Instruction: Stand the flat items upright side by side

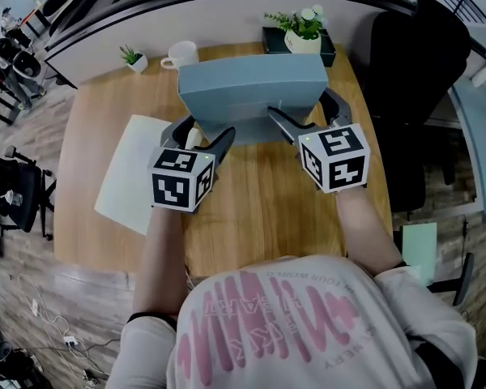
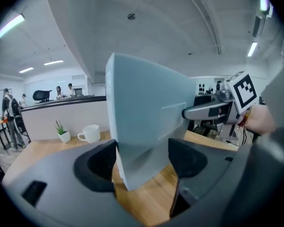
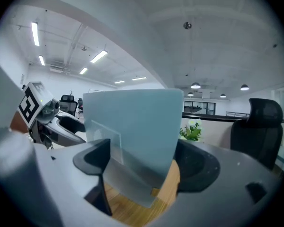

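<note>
Folder (image 1: 251, 96), blue-grey and flat, raised over the middle of the wooden table (image 1: 259, 217), nearer the far edge. Its long axis runs left to right, parallel to that far edge. It is tilted rather than fully upright: the upper long edge leans toward the far edge, the lower long edge lies toward the person. The broad face with a rectangular pocket (image 2: 175, 112) is turned toward the person. Whether the lower edge touches the wood cannot be told.

Left gripper (image 1: 202, 134): jaws wide apart, straddling the folder's lower left corner. In the left gripper view, the folder's narrow edge lies against one jaw.

Right gripper (image 1: 301, 113): jaws likewise wide apart, straddling the lower right corner, one finger in front of the broad face and one beside the right edge.

White sheet (image 1: 134, 173): flat near the table's left edge, apart from the folder.

Along the far edge: small potted plant (image 1: 132, 57), white mug (image 1: 181, 55), and flowering plant (image 1: 302, 31) on a dark box (image 1: 328, 53).
</note>
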Tool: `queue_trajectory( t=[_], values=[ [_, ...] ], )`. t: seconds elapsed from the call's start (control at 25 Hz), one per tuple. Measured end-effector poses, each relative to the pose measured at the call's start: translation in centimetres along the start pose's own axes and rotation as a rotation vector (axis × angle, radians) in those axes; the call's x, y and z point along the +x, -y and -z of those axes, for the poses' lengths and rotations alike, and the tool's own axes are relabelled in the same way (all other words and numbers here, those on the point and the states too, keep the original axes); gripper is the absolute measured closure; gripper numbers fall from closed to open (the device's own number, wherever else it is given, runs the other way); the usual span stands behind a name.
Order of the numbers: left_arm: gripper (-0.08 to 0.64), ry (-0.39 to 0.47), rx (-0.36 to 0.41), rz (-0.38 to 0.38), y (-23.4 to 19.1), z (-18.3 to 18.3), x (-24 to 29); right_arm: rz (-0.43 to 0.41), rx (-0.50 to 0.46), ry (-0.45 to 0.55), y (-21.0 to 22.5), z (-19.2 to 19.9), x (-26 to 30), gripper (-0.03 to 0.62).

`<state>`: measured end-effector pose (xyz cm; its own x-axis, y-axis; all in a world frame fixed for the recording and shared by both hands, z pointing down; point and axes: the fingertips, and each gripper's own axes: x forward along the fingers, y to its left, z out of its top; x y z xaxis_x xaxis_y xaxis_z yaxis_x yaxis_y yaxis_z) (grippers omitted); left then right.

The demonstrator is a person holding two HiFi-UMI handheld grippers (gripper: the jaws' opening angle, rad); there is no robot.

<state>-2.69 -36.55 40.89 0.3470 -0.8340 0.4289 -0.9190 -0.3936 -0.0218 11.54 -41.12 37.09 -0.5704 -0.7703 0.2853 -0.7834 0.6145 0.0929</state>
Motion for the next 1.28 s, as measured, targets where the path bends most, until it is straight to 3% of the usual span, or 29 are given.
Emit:
queue_trajectory(
  t=[0.28, 0.88, 1.28],
  values=[
    [0.219, -0.011, 0.0, -0.013, -0.2, -0.8, -0.9, -0.015, 0.054, -0.022, -0.9, 0.4, -1.0, 0.139],
    [0.23, -0.107, 0.021, -0.013, 0.9, 1.8, -3.1, 0.0, 0.049, -0.055, -3.1, 0.6, -3.3, 0.137],
    [0.224, -0.057, 0.078, 0.001, 1.0, 2.0, -3.5, 0.003, 0.045, -0.063, -3.2, 1.1, -3.8, 0.144]
  ],
)
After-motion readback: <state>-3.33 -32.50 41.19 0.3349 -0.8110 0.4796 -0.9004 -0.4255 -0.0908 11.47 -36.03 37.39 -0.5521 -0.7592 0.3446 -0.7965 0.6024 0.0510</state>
